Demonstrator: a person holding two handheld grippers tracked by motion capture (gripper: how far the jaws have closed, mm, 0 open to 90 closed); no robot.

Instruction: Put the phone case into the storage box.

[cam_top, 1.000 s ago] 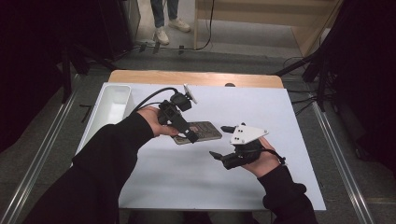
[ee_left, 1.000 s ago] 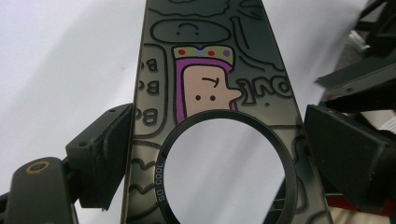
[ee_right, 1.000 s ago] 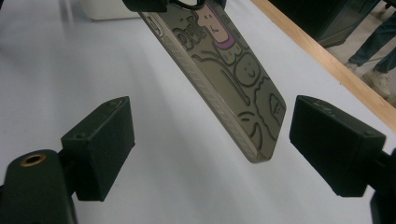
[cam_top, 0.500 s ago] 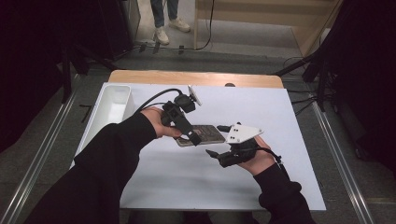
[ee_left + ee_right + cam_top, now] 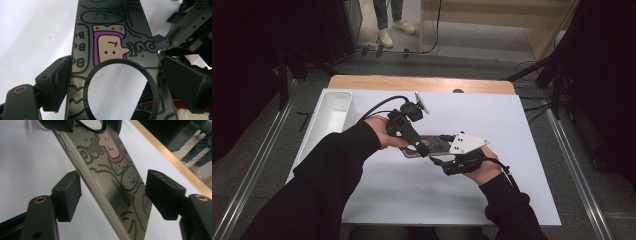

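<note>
1. Phone case (image 5: 110,37), dark and glossy with cartoon drawings and a round ring (image 5: 120,87) on its back, is lifted off the worktop (image 5: 512,130) near its middle, between the two grippers.
2. In the left gripper view the case runs up between the jaws, both pads pressed against its long edges beside the ring: the left gripper (image 5: 419,148) is clamped on it.
3. In the right gripper view the case stands tilted between the jaws. The left pad sits just beside its edge and the right pad stands apart from it, so the right gripper (image 5: 439,161) has no grip; its jaws have just been closing around the case.
4. In the high view the left hand (image 5: 382,132) reaches in from the left and the right hand (image 5: 484,170) from the lower right, the grippers meeting at the case.
5. A white tray (image 5: 324,132) lies along the worktop's left edge, well apart from the case.
6. A person's legs (image 5: 389,15) stand on the floor beyond the worktop's far edge.
</note>
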